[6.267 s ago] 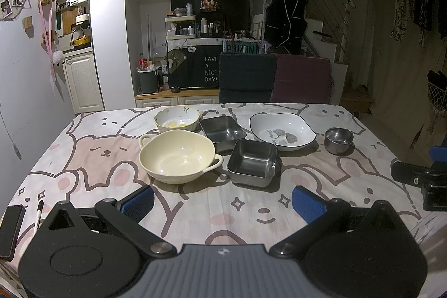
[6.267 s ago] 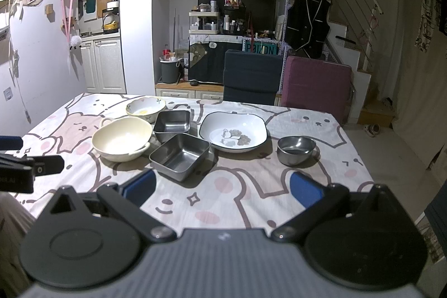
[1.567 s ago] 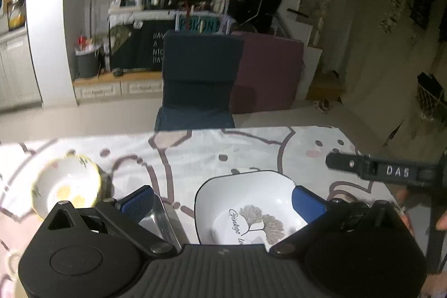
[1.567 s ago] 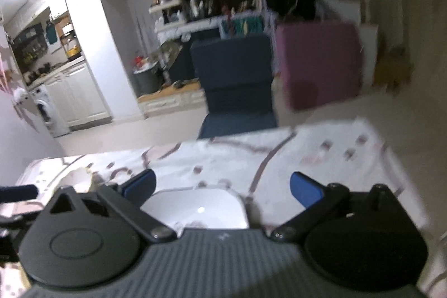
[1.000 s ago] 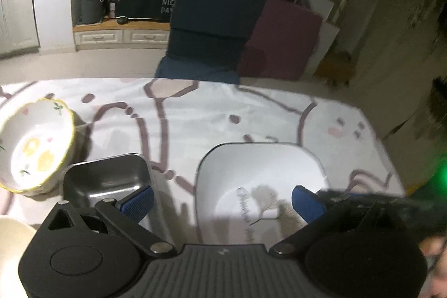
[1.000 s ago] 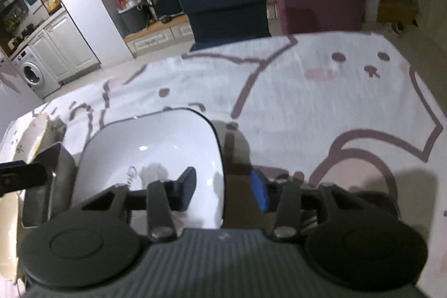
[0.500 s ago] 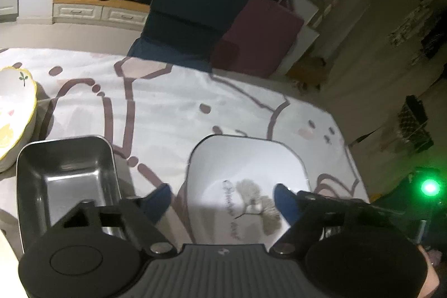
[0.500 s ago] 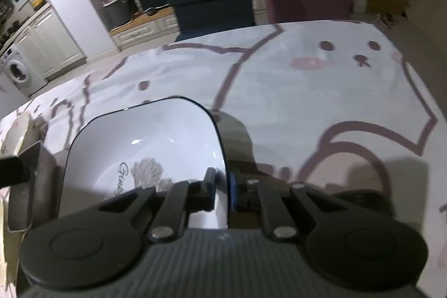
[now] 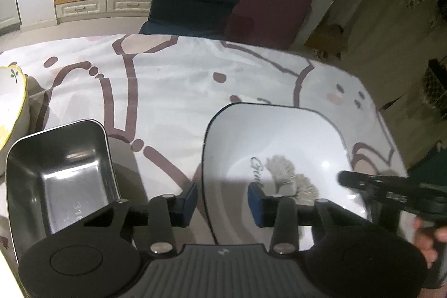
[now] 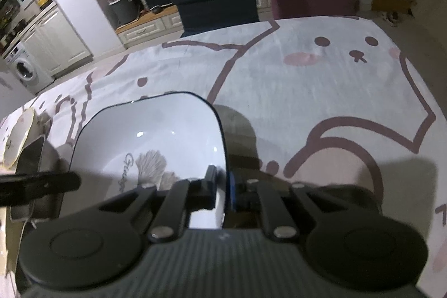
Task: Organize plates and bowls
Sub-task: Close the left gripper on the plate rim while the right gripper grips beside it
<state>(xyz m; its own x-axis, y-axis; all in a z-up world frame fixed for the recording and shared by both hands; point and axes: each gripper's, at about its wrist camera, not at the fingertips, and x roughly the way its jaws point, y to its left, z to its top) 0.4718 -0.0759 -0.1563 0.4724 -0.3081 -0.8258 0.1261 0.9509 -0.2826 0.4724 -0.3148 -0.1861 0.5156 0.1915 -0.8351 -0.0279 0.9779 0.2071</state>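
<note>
Bear-print tablecloth [image 9: 173, 91]; right tongs [image 10: 222, 186] pinching white plate [image 9: 279, 136], left tongs [image 9: 222, 198] closing astride its rim beside steel tray [image 9: 56, 166].

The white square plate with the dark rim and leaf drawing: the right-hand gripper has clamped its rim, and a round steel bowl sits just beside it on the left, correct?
Not quite. The right gripper is clamped on the rim of the white square plate, but its neighbour on that side is a rectangular steel tray, not a round bowl, as the left wrist view shows.

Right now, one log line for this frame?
left hand-held gripper: closing astride white plate left rim, not yet clamped | right hand-held gripper: shut on plate right rim | steel tray: untouched
</note>
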